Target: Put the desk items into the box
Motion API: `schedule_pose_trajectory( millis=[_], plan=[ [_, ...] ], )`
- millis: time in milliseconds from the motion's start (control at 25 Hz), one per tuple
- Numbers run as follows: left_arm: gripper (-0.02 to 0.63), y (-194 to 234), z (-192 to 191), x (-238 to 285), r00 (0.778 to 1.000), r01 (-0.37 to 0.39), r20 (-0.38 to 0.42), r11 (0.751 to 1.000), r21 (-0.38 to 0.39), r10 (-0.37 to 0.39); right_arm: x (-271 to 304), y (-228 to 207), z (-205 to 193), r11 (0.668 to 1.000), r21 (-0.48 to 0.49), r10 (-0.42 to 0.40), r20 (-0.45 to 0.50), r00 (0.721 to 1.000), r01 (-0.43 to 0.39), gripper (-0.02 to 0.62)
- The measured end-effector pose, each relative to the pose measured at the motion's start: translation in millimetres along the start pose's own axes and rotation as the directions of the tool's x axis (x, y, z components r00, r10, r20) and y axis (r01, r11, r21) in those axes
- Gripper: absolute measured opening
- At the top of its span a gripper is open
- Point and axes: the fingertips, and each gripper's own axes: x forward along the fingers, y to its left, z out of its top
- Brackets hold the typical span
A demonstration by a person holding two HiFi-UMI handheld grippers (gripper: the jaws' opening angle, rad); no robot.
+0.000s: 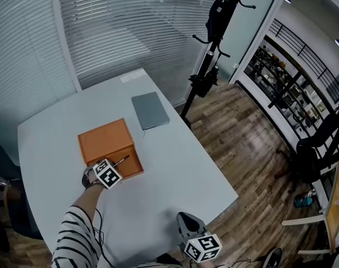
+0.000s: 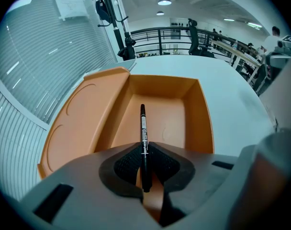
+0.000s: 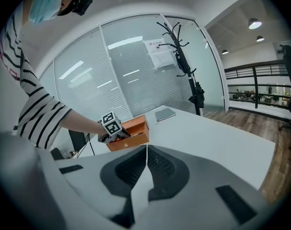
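1. Clenching a black pen (image 2: 143,133) between its jaws, the left tool (image 2: 145,166) is held at the near rim of the open orange box (image 2: 203,121), and the pen's tip is pointed forward over the box's inner floor.
2. The lid (image 2: 83,123) is folded open to the left of the compartment. The bare inner floor is shown only in the left gripper view.
3. The box is set well inside the white table (image 1: 175,166), apart from every edge, with bare table left in front of it and to its right.
4. A grey notebook (image 1: 150,110) is laid beyond the box, near the table's far right edge and not touching the box.
5. The right tool (image 3: 146,166) is clenched shut on nothing, near the table's near edge and well apart from the box.
6. The box's front wall is shown only in the right gripper view, while all the table's edges are shown only in the head view.
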Motion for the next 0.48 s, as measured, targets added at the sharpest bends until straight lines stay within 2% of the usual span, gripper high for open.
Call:
schedule_pose_trajectory(
  millis=[400,480],
  plan=[
    [0.064,1.5,-1.5,1.0,0.999,-0.031,0.01,0.999,-0.006,0.032,-9.2,-5.2,1.1,1.0,0.007,-0.024,0.016,1.0,0.024,0.026],
    [0.096,4.4,1.2,-1.5,0.998,-0.054,0.023,0.999,-0.002,0.054,-11.6,-5.7,1.3,1.0,0.008,-0.027,0.018,0.999,0.027,0.026]
  ],
)
